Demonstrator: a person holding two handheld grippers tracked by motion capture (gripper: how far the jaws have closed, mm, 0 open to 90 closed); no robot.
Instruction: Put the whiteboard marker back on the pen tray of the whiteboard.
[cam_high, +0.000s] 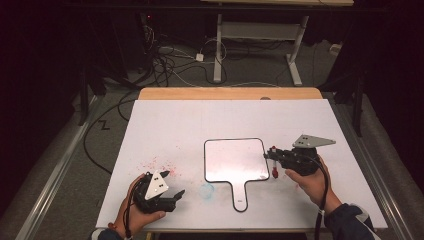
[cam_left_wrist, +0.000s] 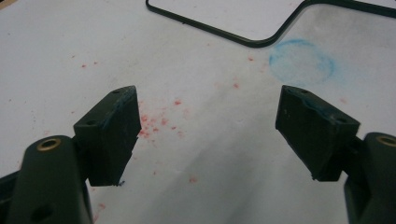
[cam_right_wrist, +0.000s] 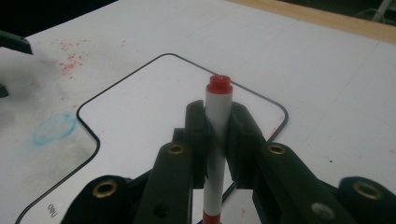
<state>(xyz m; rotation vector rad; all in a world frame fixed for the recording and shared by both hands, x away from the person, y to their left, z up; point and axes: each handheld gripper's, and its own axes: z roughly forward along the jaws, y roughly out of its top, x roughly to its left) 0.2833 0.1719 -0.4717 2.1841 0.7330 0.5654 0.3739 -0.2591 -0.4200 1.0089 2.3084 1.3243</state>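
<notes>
White covering spreads over the surface (cam_high: 165, 125), speckled with red flecks (cam_high: 162, 162) near the left and a faint blue smudge (cam_high: 206, 190) beside them. A paddle-shaped whiteboard (cam_high: 235, 160) with a dark rim lies flat in the middle, its short handle pointing toward the near edge. The right gripper (cam_high: 274, 159) sits at the board's right edge, its fingers (cam_right_wrist: 196, 135) clenched on a white marker (cam_right_wrist: 217, 140) with red ends, which stands crosswise between them over the board's right rim. The left gripper (cam_high: 172, 196) rests at the near left, well apart from the board, its fingers (cam_left_wrist: 112, 133) spread wide and released, with nothing between them.
</notes>
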